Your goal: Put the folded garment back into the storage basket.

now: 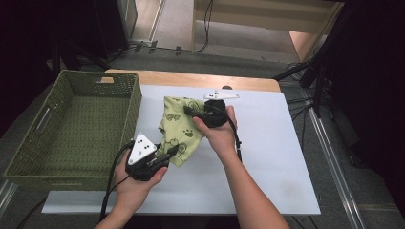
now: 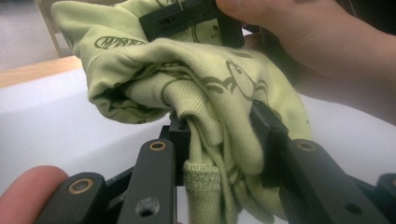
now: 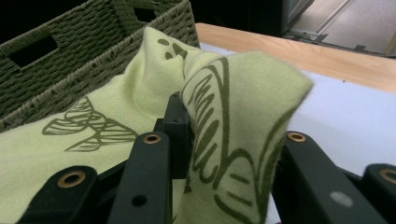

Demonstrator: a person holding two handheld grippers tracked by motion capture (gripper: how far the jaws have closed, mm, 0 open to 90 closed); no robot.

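A light green cloth (image 1: pixel 179 126) with dark printed drawings lies bunched on the white table top (image 1: pixel 267 157), just right of the basket. My left gripper (image 1: pixel 173 151) is shut on the cloth's near hem (image 2: pixel 205 140), the ribbed edge pinched between its jaws. My right gripper (image 1: pixel 187 111) is shut on a far fold of the cloth (image 3: pixel 224 121), which drapes over its jaws. The person's other hand (image 2: pixel 299 37) and its gripper sit behind the bunched cloth in the left gripper view.
A green woven basket (image 1: pixel 57 157) stands at the left of the table, its wall (image 3: pixel 88 79) close behind the cloth. A wooden strip (image 1: pixel 191 78) runs along the table's far edge. Black cables and stands crowd the floor at the right.
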